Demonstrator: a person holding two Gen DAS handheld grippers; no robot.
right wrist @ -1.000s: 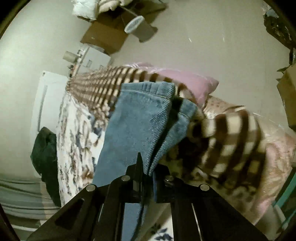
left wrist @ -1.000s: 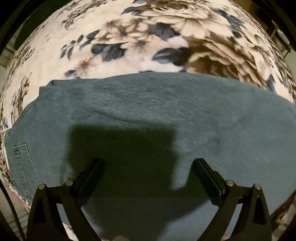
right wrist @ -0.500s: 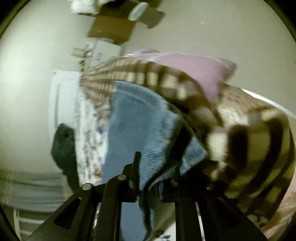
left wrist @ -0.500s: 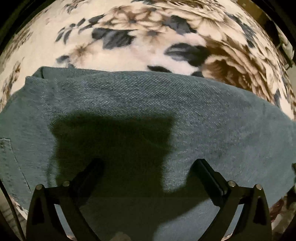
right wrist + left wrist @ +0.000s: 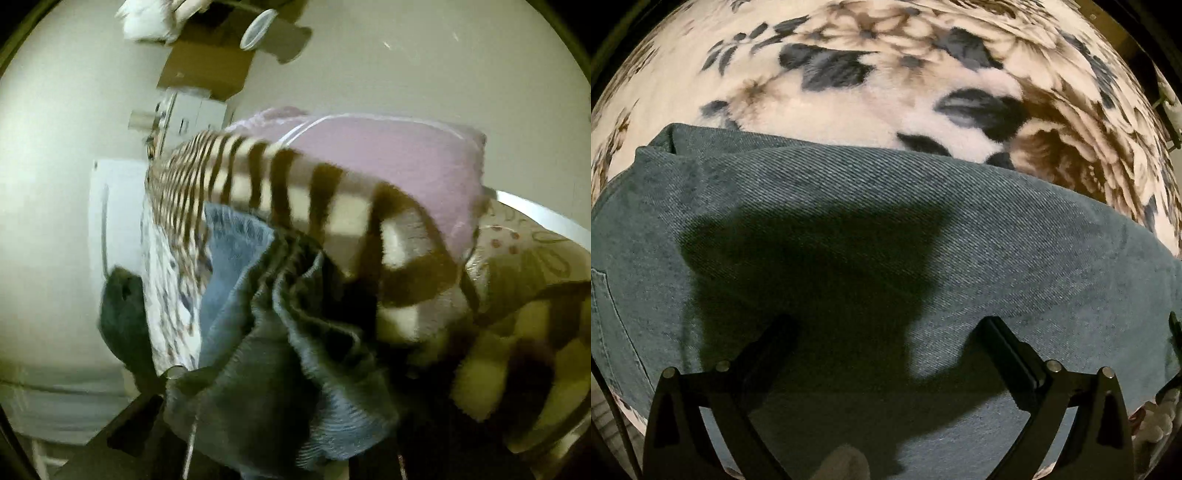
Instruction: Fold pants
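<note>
The blue denim pants (image 5: 886, 229) lie flat across a floral blanket (image 5: 886, 66) in the left wrist view, with a back pocket seam at the far left. My left gripper (image 5: 886, 332) is open, its fingers spread wide just above the denim, casting a dark shadow on it. In the right wrist view the pants' leg end (image 5: 280, 362) is bunched and draped over my right gripper, hiding its fingers; the fabric hangs from where the fingers were clamped.
A brown-and-cream checked blanket (image 5: 332, 206) and a pink pillow (image 5: 388, 155) lie beyond the lifted leg. A dark garment (image 5: 122, 317) hangs at the bed's left side. A cardboard box (image 5: 207, 66) and a cup sit on the floor.
The left gripper moved closer to the denim, still open. The right gripper swung with the leg end, and the fabric now bunches over its fingers, blurred by motion.
</note>
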